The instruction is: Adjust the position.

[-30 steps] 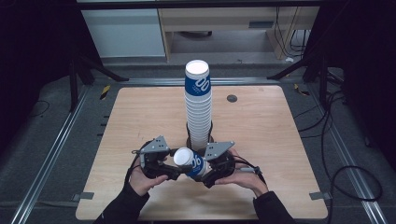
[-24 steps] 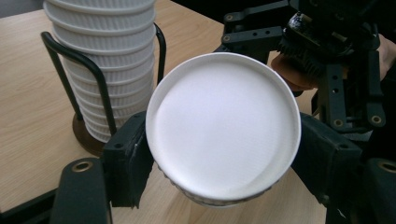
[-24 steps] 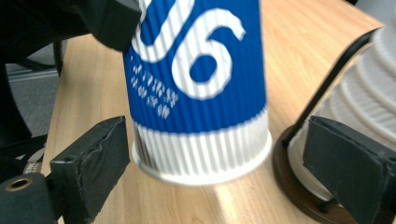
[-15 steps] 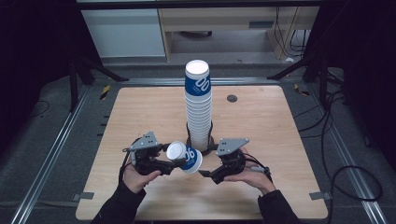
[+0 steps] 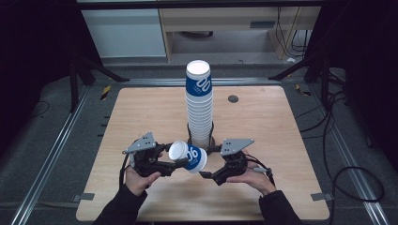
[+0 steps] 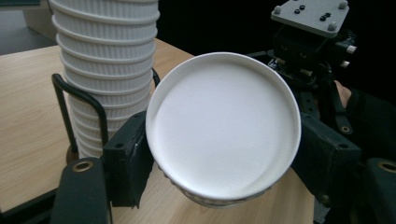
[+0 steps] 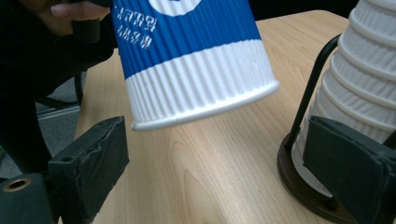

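Observation:
A blue and white ribbed paper cup (image 5: 188, 157) lies on its side just above the table, and my left gripper (image 5: 178, 160) is shut on its narrow end. In the left gripper view the cup's white base (image 6: 223, 126) faces the camera, and both pads press its sides. My right gripper (image 5: 209, 165) stands open just right of the cup. In the right gripper view the cup's wide rim (image 7: 201, 93) hangs above and beyond the spread jaws, touching neither pad. A tall stack of upturned cups (image 5: 199, 108) stands behind, in a black wire holder (image 7: 303, 182).
The wooden table (image 5: 281, 122) has a small dark disc (image 5: 233, 99) at the back right. Metal rails run along both sides, and cables (image 5: 347, 173) lie on the floor at the right. A cabinet stands beyond the far edge.
A second ago both grippers were close together at the cup. The hands have drawn apart: the right gripper has let go, and the cup stays in the left gripper, slightly further left.

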Available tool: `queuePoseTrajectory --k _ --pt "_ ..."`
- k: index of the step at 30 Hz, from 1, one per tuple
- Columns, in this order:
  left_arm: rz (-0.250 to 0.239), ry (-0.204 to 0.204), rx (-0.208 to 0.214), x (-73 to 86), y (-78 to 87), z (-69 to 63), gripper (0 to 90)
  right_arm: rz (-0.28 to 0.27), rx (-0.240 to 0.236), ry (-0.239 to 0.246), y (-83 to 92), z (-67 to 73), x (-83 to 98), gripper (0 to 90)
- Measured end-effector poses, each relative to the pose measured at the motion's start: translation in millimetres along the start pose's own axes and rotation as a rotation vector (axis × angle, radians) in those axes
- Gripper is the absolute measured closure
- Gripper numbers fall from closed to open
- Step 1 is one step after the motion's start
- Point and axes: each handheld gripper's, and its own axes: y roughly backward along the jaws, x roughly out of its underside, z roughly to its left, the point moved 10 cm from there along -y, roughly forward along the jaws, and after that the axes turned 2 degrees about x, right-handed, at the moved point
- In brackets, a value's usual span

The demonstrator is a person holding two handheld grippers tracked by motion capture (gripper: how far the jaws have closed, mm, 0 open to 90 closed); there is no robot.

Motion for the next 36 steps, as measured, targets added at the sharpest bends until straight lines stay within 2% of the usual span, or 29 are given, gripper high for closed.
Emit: queuePoseTrajectory --k 16,22,32,36 --pt "0.007 -0.019 0.064 2.8 -10.4 -14.8 27.0 -0.042 -0.093 0.005 -10.2 16.1 -7.1 6.9" --pt "0.021 -0.025 0.087 6.2 -14.7 -18.4 27.0 -0.056 -0.129 -0.014 -12.7 18.6 -7.3 10.7" --pt "0.033 -0.008 0.092 8.0 -16.0 -16.3 26.4 -0.040 -0.143 -0.004 -12.2 17.6 -4.0 15.4" --pt "0.025 -0.013 0.081 3.7 -10.4 -14.1 21.0 -0.032 -0.134 0.006 -9.3 16.1 -3.8 15.5"
